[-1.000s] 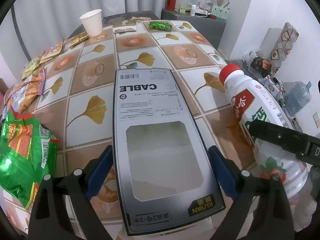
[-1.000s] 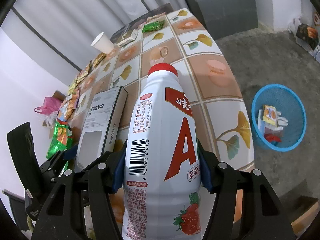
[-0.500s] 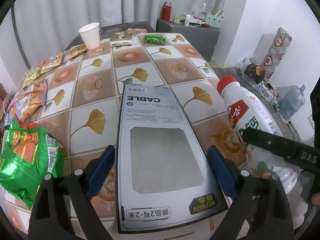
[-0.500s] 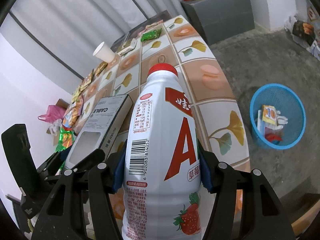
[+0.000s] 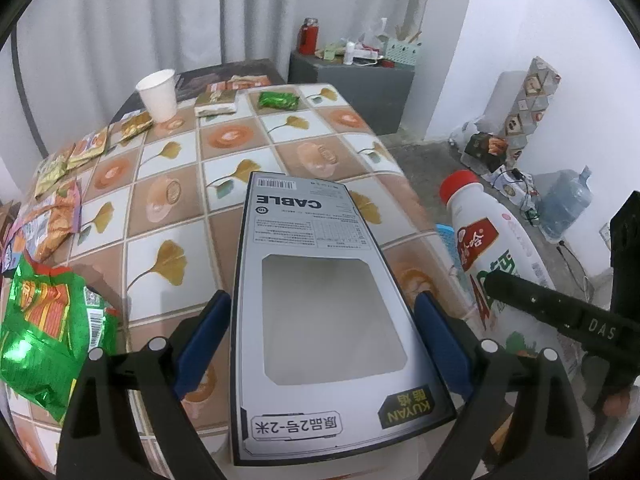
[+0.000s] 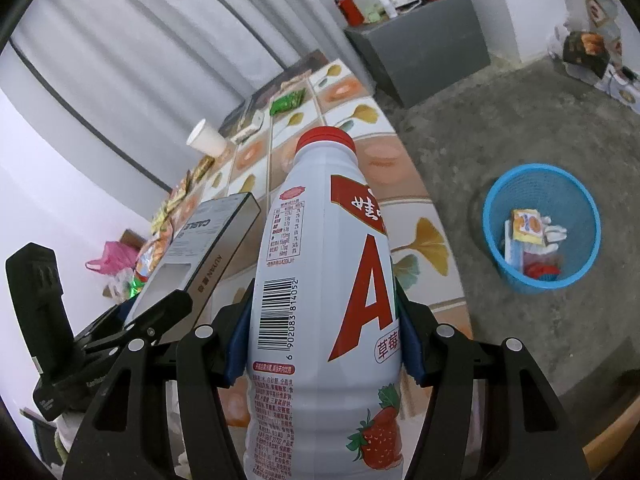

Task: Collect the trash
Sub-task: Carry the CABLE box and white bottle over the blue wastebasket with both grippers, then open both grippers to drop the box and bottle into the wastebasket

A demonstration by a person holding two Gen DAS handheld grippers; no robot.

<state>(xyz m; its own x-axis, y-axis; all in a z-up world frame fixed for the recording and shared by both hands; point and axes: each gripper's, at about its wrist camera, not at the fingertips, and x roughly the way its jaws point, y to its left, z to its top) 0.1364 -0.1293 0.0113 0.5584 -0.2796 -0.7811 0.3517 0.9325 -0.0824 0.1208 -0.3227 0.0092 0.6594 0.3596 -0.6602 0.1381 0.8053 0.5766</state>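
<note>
My left gripper [image 5: 320, 328] is shut on a grey cable box [image 5: 316, 272] with a cut-out window, held flat above the tiled table [image 5: 256, 136]. My right gripper [image 6: 324, 340] is shut on a white strawberry drink bottle [image 6: 320, 264] with a red cap, held upright near the table's right edge. The bottle also shows in the left wrist view [image 5: 492, 248], and the box in the right wrist view [image 6: 208, 240]. A blue waste basket [image 6: 542, 228] with some trash inside stands on the floor to the right.
On the table lie a green snack bag [image 5: 44, 332], several wrappers along the left edge [image 5: 60, 200], a white paper cup [image 5: 158, 94] and a green packet [image 5: 278, 100]. A grey cabinet [image 5: 352, 76] and a water jug [image 5: 568, 204] stand beyond.
Both grippers have lifted and pulled back from the table with the box and bottle still held. The view has swung right, so the blue basket sits lower and nearer.
</note>
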